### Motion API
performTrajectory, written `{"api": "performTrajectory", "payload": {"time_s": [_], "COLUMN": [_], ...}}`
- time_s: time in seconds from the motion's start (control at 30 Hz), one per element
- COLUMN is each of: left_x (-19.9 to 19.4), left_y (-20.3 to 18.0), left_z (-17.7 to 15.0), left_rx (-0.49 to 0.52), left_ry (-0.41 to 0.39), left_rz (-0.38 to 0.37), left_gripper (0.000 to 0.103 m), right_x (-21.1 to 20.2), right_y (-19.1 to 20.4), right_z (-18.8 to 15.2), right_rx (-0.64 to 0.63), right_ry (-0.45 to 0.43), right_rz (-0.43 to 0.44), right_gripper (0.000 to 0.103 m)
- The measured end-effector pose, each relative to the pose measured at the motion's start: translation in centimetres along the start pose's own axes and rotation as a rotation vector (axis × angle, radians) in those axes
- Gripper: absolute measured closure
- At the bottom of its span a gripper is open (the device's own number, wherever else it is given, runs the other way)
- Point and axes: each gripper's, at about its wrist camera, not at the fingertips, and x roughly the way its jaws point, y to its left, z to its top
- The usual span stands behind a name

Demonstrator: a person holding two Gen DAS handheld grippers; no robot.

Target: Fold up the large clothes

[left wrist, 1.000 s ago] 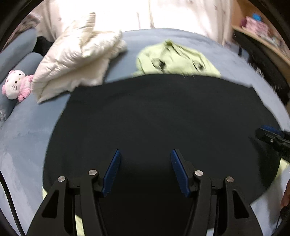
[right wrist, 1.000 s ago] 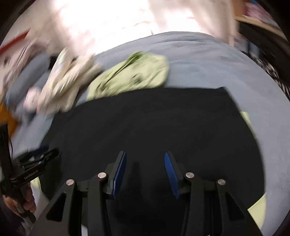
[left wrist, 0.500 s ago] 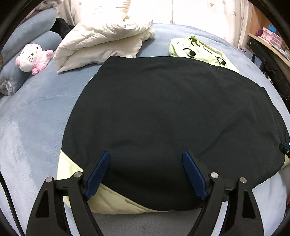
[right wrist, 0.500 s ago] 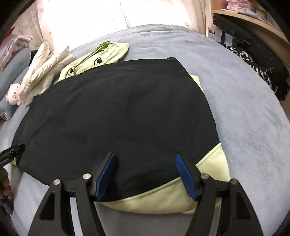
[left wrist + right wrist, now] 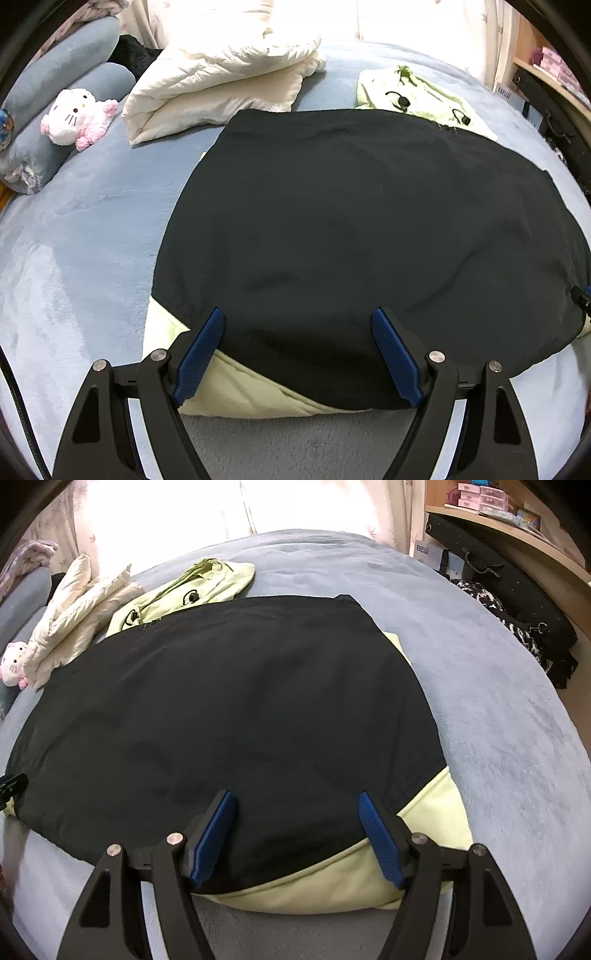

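Note:
A large black garment (image 5: pixel 351 221) with a pale green underside (image 5: pixel 240 387) lies spread flat on the blue-grey bed (image 5: pixel 74 240). Its green hood (image 5: pixel 406 96) sticks out at the far edge. My left gripper (image 5: pixel 297 314) hovers open over the near-left hem, with nothing pinched between its blue pads. In the right wrist view the same garment (image 5: pixel 240 701) fills the middle. My right gripper (image 5: pixel 295 794) is open over the near-right hem, where the green layer (image 5: pixel 424 812) shows. A tip of each gripper peeks in at the other view's edge.
A folded white quilt (image 5: pixel 221 85) and a pink-and-white plush cat (image 5: pixel 77 114) lie at the far left, beside grey-blue pillows (image 5: pixel 66 74). A wooden shelf (image 5: pixel 517 524) and a black bag (image 5: pixel 517 602) stand past the bed's right side.
Both grippers have drawn back to the garment's near edge and their jaws have spread wider. The green hem has come into view under them. The garment lies still.

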Motion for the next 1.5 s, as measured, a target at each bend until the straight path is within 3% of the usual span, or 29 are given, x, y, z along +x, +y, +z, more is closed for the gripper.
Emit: {"api": "performTrajectory", "payload": {"time_s": [0.2,0.3,0.47,0.7,0.93,1.2,1.4,1.47,1.5], "left_x": [-0.9,-2.3,-4.5,-4.7,-1.8,5.1,10.6,12.0,13.0], "left_y": [-0.3,-0.4,-0.9,-1.4,-3.5,-7.5,-8.3,-8.5,-8.7], "left_z": [0.5,1.0,2.2,6.6,14.2,23.6,28.9,29.9,30.3], "left_rx": [0.022,0.049,0.129,0.218,0.243,0.255,0.144,0.115,0.106], "left_ry": [0.056,0.049,0.026,0.057,0.061,0.038,0.054,0.059,0.069], "left_rz": [0.012,0.024,0.036,0.057,0.036,-0.016,-0.073,-0.083,-0.083], "left_gripper": [0.021,0.021,0.021,0.021,0.021,0.023,0.036,0.054,0.059], "right_x": [0.1,0.2,0.6,0.7,-0.4,4.7,8.9,10.7,11.3], "right_y": [0.1,0.2,0.9,1.0,1.9,3.4,4.1,4.0,4.1], "right_z": [0.4,1.0,1.7,4.1,11.2,20.2,25.3,26.8,27.3], "right_rx": [0.011,0.014,-0.028,-0.082,-0.098,0.026,0.109,0.138,0.146], "right_ry": [0.050,0.114,0.237,0.373,0.284,0.193,0.105,0.085,0.080], "right_rz": [-0.016,-0.025,-0.023,-0.005,0.027,0.164,0.236,0.250,0.259], "right_gripper": [0.031,0.031,0.022,0.021,0.021,0.021,0.021,0.021,0.021]}}
